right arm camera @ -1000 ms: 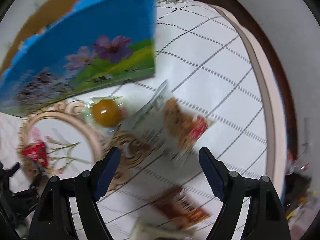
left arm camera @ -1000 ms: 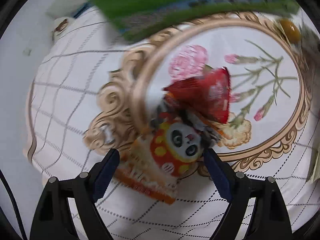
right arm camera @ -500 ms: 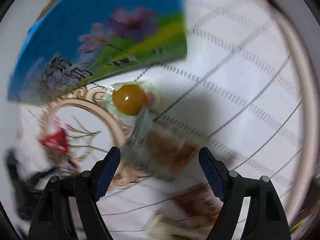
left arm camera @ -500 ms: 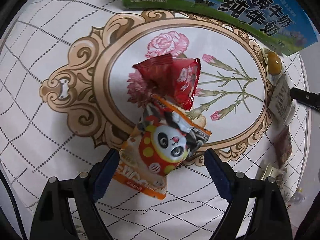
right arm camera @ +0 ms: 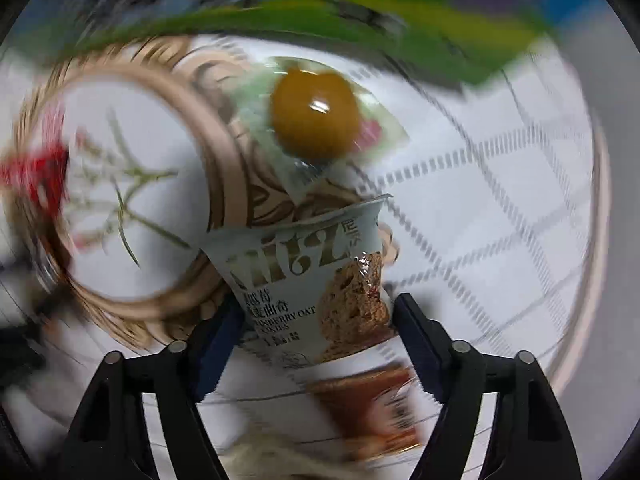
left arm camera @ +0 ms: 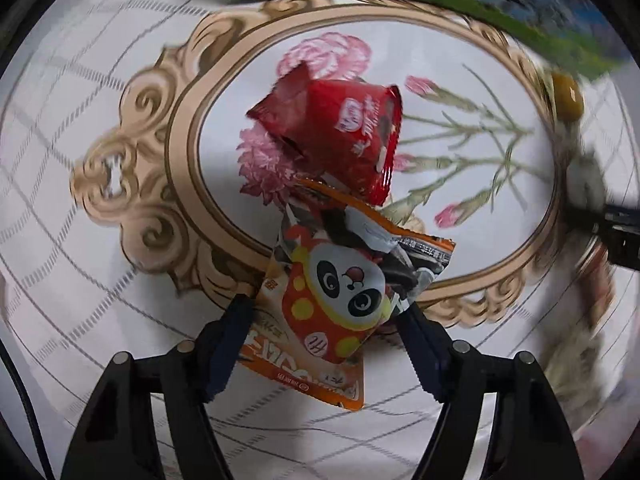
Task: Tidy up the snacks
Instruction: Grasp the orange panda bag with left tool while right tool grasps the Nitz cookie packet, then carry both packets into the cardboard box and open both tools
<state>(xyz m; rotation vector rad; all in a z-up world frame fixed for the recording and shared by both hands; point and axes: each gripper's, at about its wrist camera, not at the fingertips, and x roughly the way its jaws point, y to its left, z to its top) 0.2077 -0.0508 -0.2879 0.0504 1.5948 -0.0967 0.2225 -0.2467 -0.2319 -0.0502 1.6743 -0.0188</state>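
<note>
The left gripper [left arm camera: 326,312] has its fingers spread on either side of the orange panda snack packet [left arm camera: 340,300], which lies on the floral tablecloth [left arm camera: 100,260] with a red packet [left arm camera: 340,132] overlapping its far end. The right gripper [right arm camera: 316,312] brackets the pale cookie packet [right arm camera: 308,280], seemingly pressing its edges, though blur prevents certainty; a wrapped yellow sweet [right arm camera: 314,114] lies just beyond.

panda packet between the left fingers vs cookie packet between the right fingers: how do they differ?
Colour: the panda packet is orange and red with a cartoon panda; the cookie packet is pale grey-green with a cookie photo.
Neighbours: the panda packet lies against a red wrapper; the cookie packet sits just below a wrapped amber sweet.
Shared: each lies on the tablecloth between open jaws of the left gripper or right gripper.
</note>
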